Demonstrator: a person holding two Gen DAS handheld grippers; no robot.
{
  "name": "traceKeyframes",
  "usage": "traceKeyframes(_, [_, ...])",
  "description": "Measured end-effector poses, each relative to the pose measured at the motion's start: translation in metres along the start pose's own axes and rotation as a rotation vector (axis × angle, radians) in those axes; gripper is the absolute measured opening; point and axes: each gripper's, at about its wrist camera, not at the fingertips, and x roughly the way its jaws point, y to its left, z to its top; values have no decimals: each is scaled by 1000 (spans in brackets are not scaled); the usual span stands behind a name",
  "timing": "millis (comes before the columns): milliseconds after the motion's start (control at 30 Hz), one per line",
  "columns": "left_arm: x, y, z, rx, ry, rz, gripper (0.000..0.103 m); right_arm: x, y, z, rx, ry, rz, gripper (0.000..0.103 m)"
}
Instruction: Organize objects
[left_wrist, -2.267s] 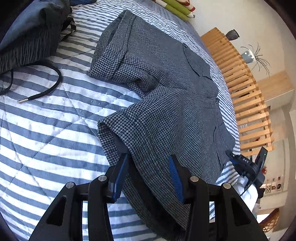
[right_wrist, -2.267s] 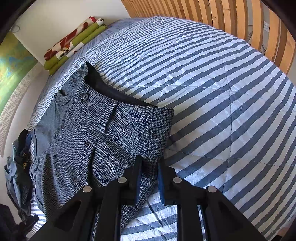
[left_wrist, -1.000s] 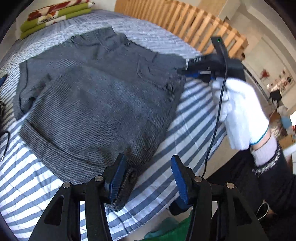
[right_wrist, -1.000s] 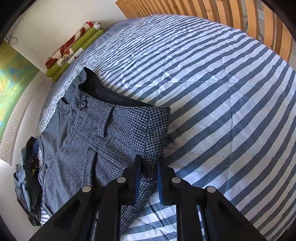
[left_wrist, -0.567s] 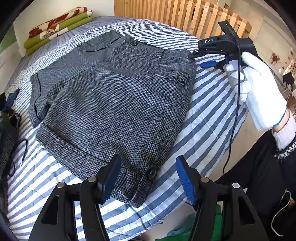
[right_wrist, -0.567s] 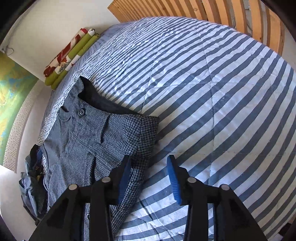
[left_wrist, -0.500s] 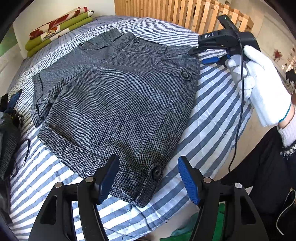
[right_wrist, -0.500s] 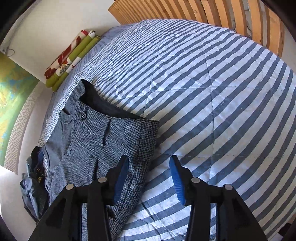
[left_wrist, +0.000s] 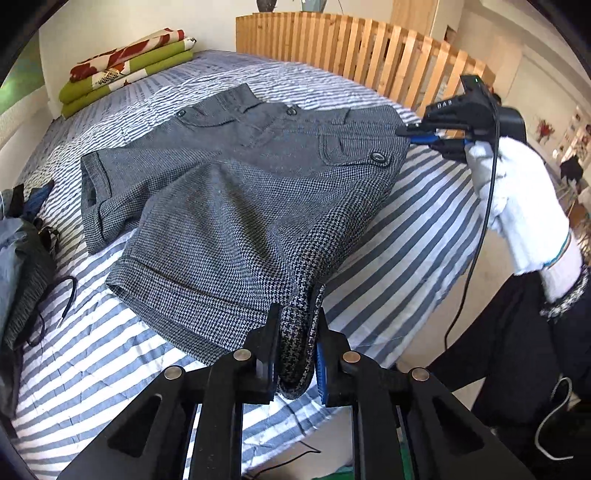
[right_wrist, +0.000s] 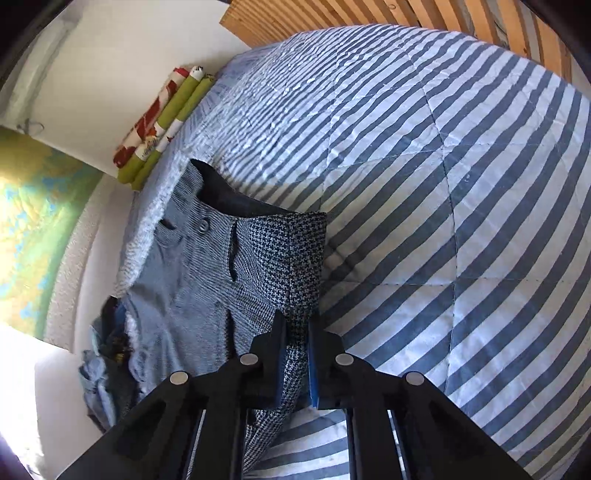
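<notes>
Grey houndstooth shorts (left_wrist: 236, 192) lie spread on the blue-and-white striped bed (left_wrist: 110, 350). My left gripper (left_wrist: 295, 332) is shut on the near leg hem of the shorts, lifting it slightly. My right gripper (right_wrist: 295, 343) is shut on the waistband edge of the shorts (right_wrist: 288, 266). The right gripper also shows in the left wrist view (left_wrist: 417, 133), held by a white-gloved hand at the waistband corner.
Folded green and red floral bedding (left_wrist: 125, 77) lies at the head of the bed by the wall. A wooden slatted rail (left_wrist: 369, 55) runs along the far side. A pile of dark clothes with a cord (left_wrist: 22, 258) sits at the left edge.
Both grippers were open over the shorts half a second ago. Both have closed on the fabric: the left on the leg hem, the right on the waistband edge.
</notes>
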Motion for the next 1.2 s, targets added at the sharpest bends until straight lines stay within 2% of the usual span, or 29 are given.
traceKeyframes(67, [-10, -3, -2, 17, 17, -49, 15, -21, 0, -4, 11, -41, 29, 8])
traceKeyframes(100, [-10, -6, -5, 40, 30, -45, 16, -30, 0, -7, 9, -60, 34, 8])
traceKeyframes(167, [-5, -10, -8, 83, 50, -1, 16, -35, 3, -16, -37, -93, -38, 8])
traceKeyframes(233, [-9, -1, -3, 61, 44, -2, 15, -22, 4, -21, -69, -54, -102, 8])
traceKeyframes(300, [-17, 11, 8, 28, 18, -8, 15, -13, 3, -20, -61, -9, -94, 8])
traceKeyframes(367, [-19, 13, 13, 38, 13, -6, 16, -14, 8, -16, -62, -18, -96, 8])
traceKeyframes(400, [-17, 16, 15, 36, 21, -7, 17, -14, 12, -13, -73, -25, -97, 8])
traceKeyframes(467, [-9, 21, 13, 22, 91, -73, 24, -8, 21, -11, -111, -32, -116, 8])
traceKeyframes(500, [-7, 27, 11, 8, 123, -89, 31, -4, 25, -13, -147, -31, -144, 9])
traceKeyframes(567, [-12, 44, 5, -31, 127, -100, 34, -2, 30, -20, -192, -44, -193, 10])
traceKeyframes(667, [-30, 92, 5, -157, 88, -104, 34, -10, 23, -24, -172, -20, -206, 16])
traceKeyframes(700, [-36, 114, 10, -206, 63, -89, 34, -21, 18, -25, -160, -39, -210, 19])
traceKeyframes(800, [-37, 176, 41, -306, 6, -17, 34, -56, 21, -16, -183, -168, -264, 23])
traceKeyframes(867, [-22, 222, 71, -362, -23, -5, 34, -61, 40, 2, -243, -191, -249, 24])
traceKeyframes(900, [-13, 242, 88, -392, -34, -2, 35, -55, 56, 14, -293, -174, -240, 25])
traceKeyframes(1000, [20, 297, 129, -486, -53, -19, 48, -16, 107, 50, -432, -128, -223, 32])
traceKeyframes(1100, [53, 344, 162, -536, -82, 44, 49, 43, 156, 87, -503, -54, -194, 33])
traceKeyframes(1200, [86, 379, 184, -600, -78, 38, 51, 107, 191, 117, -536, 23, -182, 35])
